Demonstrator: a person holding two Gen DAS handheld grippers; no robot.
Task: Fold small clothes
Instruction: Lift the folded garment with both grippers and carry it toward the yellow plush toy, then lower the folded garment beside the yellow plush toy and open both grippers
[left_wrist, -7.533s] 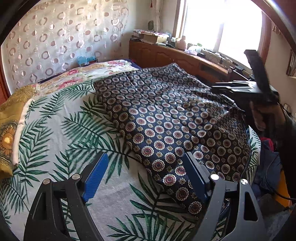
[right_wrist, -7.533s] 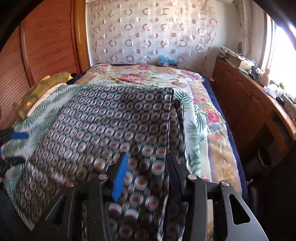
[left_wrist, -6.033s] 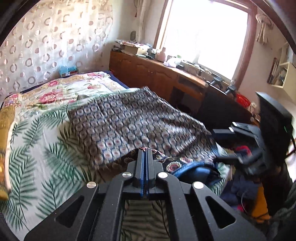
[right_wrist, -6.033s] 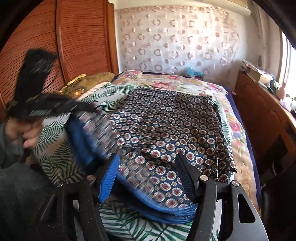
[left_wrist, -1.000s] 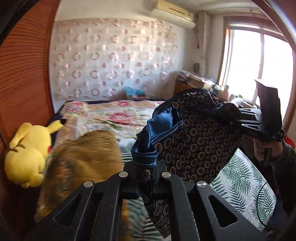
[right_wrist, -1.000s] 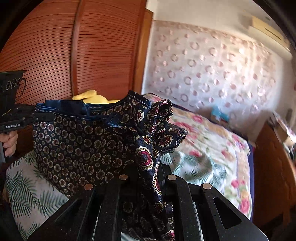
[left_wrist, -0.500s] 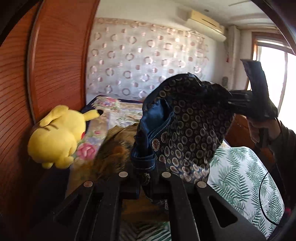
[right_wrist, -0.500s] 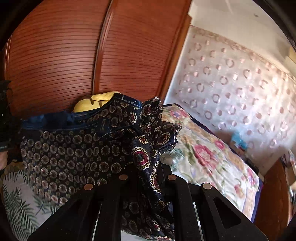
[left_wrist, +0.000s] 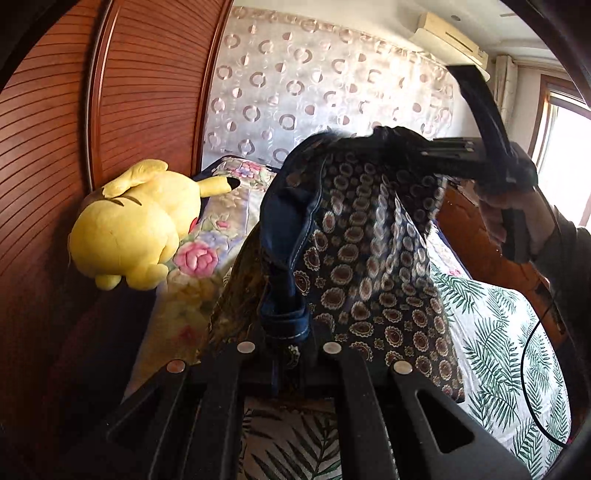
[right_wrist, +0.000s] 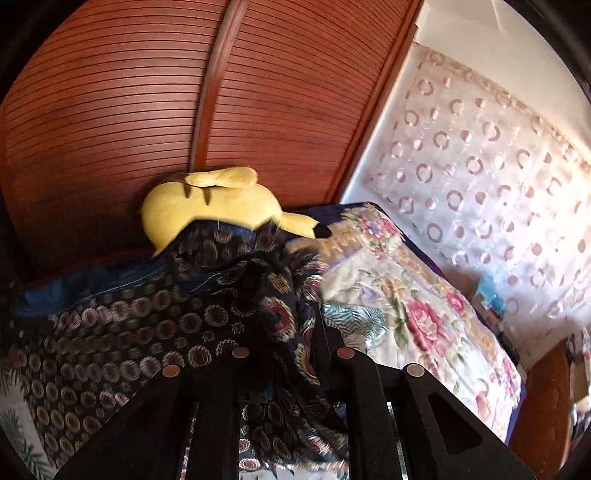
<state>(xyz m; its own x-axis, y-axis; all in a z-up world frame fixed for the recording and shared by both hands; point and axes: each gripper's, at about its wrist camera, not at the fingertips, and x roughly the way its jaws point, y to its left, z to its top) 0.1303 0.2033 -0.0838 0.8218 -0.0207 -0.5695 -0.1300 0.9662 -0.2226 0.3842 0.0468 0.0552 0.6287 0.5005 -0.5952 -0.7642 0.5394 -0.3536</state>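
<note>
— Grippers first: how do they stand?

— Left gripper (left_wrist: 286, 345) is pinched nearly closed on the blue-lined edge of the patterned garment (left_wrist: 369, 266); cloth fills what little gap there is between the jaws. Right gripper (right_wrist: 291, 350) is clamped the same way on another bunch of the same garment, with fabric spilling out on both sides of its jaws.

— And where is the garment itself?

— Strung up between the two tools, above the bed (left_wrist: 495, 332). It hangs slack, its lower part drooping toward the palm-leaf sheet (left_wrist: 480, 354). From the left tool's side I can see a hand (left_wrist: 517, 218) gripping the handle of the right tool, off toward the window side of the bed.

— Anything near it?

— Yellow plush toy (left_wrist: 136, 225) at the head of the bed, against the wooden wardrobe (right_wrist: 184, 92). From the right tool's side the raised cloth covers the toy's lower part; whether they touch, I cannot tell.
</note>
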